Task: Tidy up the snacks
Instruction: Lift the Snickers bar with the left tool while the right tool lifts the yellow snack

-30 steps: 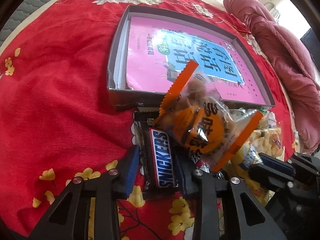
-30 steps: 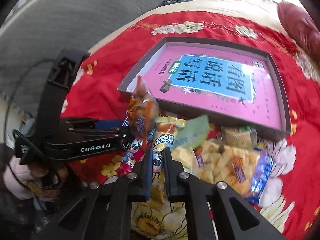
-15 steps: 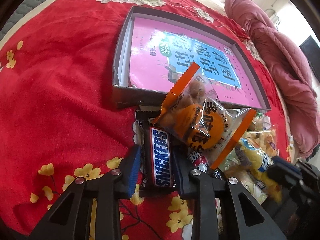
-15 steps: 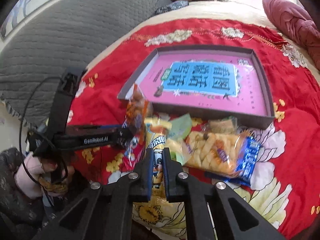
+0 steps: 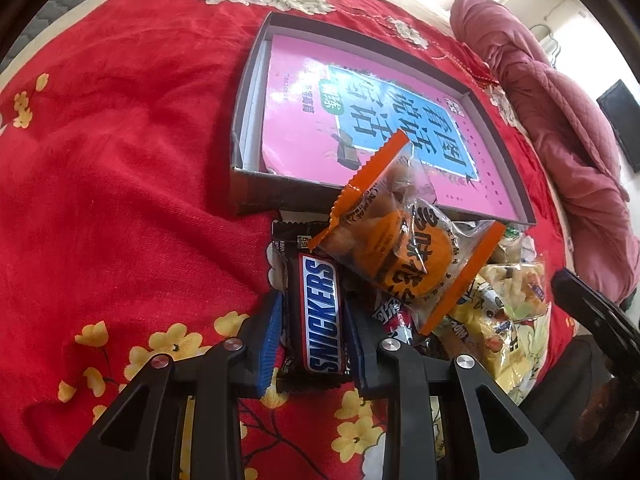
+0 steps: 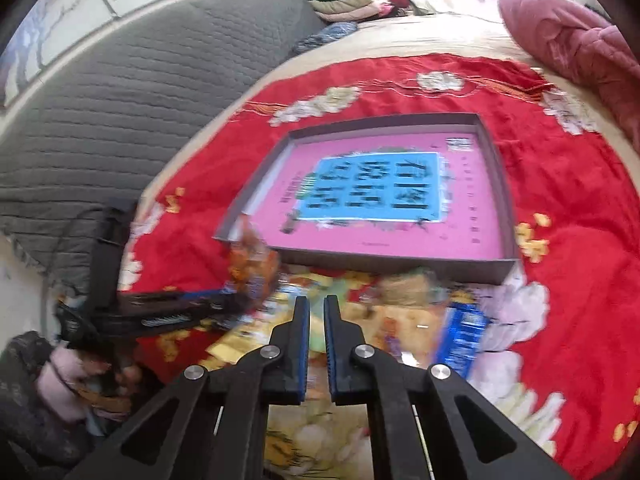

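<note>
Our left gripper (image 5: 312,320) has closed onto the Snickers bar (image 5: 322,316), which lies on the red cloth (image 5: 120,160) just before the box (image 5: 248,196). Our right gripper (image 6: 316,316) has let go its packet and risen, jaws shut and empty.

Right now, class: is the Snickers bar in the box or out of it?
Out. The Snickers bar lies on the red cloth before the box, which holds only a pink book.
</note>
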The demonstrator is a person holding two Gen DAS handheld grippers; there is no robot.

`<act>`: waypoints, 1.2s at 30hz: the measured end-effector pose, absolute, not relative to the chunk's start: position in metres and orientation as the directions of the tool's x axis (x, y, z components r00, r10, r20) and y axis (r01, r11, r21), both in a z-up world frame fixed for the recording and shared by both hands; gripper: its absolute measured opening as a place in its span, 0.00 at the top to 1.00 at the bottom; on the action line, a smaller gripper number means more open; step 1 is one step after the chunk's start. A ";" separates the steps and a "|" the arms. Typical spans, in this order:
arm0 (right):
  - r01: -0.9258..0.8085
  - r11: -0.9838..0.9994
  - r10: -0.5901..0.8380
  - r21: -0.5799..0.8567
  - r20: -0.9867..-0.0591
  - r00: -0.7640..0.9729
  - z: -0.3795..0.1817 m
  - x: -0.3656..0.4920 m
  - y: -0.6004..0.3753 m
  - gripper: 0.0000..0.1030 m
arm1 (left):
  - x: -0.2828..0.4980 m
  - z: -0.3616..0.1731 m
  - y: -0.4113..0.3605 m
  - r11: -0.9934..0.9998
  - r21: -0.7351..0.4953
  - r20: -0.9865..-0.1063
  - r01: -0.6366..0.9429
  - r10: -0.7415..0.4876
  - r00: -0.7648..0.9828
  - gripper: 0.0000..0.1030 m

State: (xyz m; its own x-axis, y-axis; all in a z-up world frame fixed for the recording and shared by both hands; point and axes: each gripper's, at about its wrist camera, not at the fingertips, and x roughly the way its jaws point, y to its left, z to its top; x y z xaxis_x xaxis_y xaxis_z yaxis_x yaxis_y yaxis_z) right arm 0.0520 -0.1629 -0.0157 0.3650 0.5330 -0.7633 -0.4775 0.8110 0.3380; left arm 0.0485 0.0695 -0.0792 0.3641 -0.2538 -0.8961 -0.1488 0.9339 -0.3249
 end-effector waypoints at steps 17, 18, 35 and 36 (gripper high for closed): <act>-0.645 0.749 0.460 0.152 -0.820 0.340 -0.020 0.015 -0.104 0.47 | 0.052 -0.082 0.063 0.944 -0.299 -0.905 -0.137 -0.235 0.355 0.70; -0.657 0.743 0.450 0.130 -0.823 0.346 -0.021 0.012 -0.101 0.47 | 0.052 -0.082 0.062 0.946 -0.296 -0.906 -0.135 -0.233 0.354 0.70; -0.709 0.703 0.395 -0.055 -0.799 0.453 -0.042 0.022 -0.080 0.73 | 0.055 -0.085 0.059 0.945 -0.289 -0.908 -0.151 -0.221 0.356 0.70; -0.695 0.719 0.416 -0.011 -0.794 0.443 -0.040 0.027 -0.086 0.73 | 0.054 -0.084 0.060 0.944 -0.293 -0.906 -0.150 -0.224 0.358 0.70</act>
State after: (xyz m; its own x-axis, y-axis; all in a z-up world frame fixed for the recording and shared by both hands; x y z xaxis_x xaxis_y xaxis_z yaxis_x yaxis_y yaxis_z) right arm 0.0266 -0.0863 -0.0395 0.4428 0.4162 -0.7942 -0.6951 0.7188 -0.0108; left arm 0.0544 0.0599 -0.0842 0.3581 -0.2239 -0.9064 -0.1500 0.9444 -0.2926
